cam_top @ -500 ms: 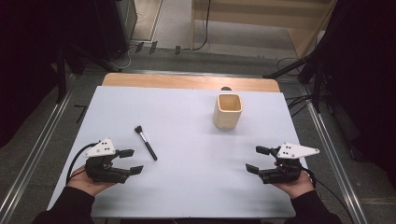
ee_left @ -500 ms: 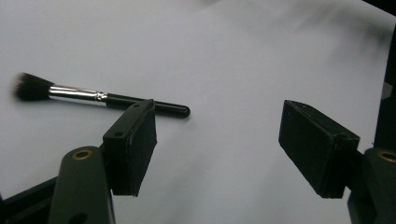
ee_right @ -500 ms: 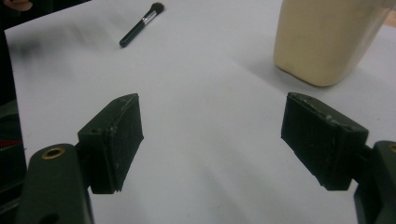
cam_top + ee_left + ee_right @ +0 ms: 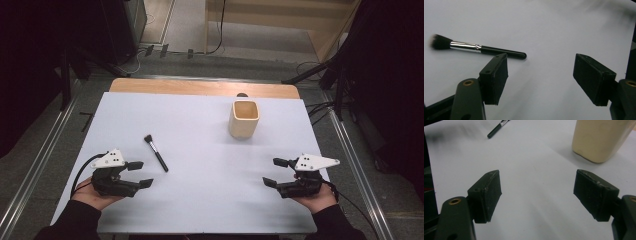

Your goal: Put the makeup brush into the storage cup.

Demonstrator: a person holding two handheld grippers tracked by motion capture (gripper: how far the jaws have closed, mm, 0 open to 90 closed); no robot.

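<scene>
A black-handled makeup brush (image 4: 156,152) with a silver ferrule lies flat on the white table sheet (image 4: 200,135), left of centre. A cream square cup (image 4: 244,119) stands upright toward the back right. My left gripper (image 4: 140,174) rests at the front left, open, jaws pointing right, with nothing between them. In the left gripper view the brush (image 4: 481,48) lies just beyond the left jaw. My right gripper (image 4: 275,172) sits at the front right, open and empty, pointing left. The right gripper view has the cup (image 4: 599,138) ahead at upper right and the brush handle (image 4: 496,128) far off.
A strip of wooden tabletop (image 4: 200,87) shows beyond the sheet's far edge. Metal rails (image 4: 35,165) run along both sides of the table. Cables and dark stands lie on the floor behind.
</scene>
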